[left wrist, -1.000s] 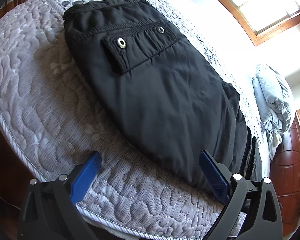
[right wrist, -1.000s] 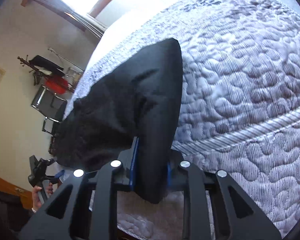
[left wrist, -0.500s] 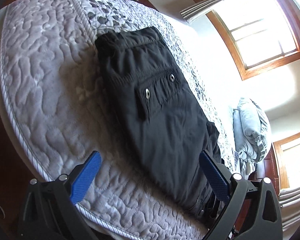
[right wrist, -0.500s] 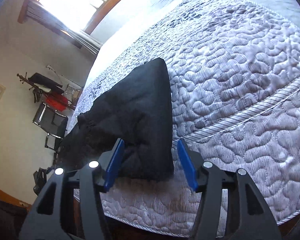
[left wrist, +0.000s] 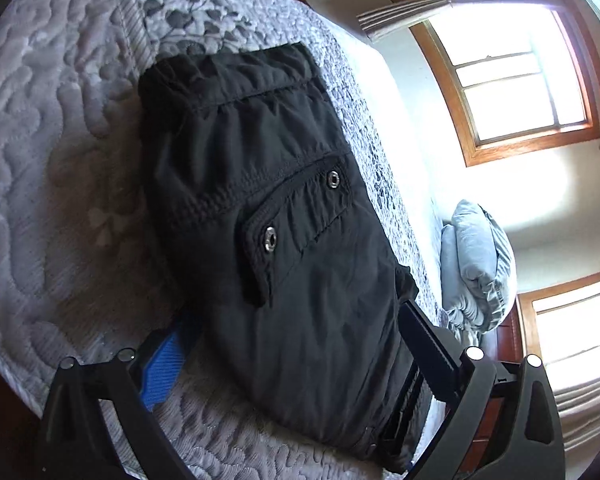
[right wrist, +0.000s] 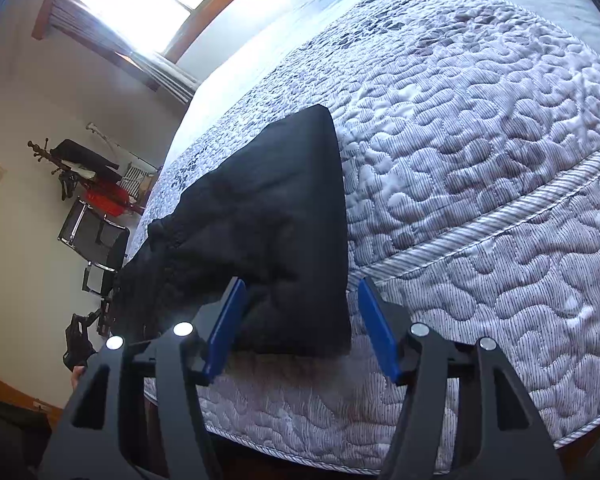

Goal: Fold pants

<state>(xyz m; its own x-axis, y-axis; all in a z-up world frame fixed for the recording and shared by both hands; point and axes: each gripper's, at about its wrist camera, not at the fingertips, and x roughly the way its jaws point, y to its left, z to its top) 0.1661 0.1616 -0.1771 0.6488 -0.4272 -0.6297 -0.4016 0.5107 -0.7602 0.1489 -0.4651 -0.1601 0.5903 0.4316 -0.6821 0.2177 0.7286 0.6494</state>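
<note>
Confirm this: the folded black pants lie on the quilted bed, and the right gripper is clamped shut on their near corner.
Not quite. In the right wrist view the right gripper is open, its fingers either side of the corner of the pants. They do lie folded on the quilted bed.

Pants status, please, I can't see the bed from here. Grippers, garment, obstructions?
Left gripper open, straddling the pants. Right gripper open, fingers either side of the end. Pants folded flat on the quilt. Nothing in the way.

The folded pants [left wrist: 268, 240] lie on the bed [left wrist: 60, 200], spanning the wide gap of the left claw [left wrist: 296, 344]; their end sits between the right claw [right wrist: 304, 324] fingers, seemingly untouched.
</note>
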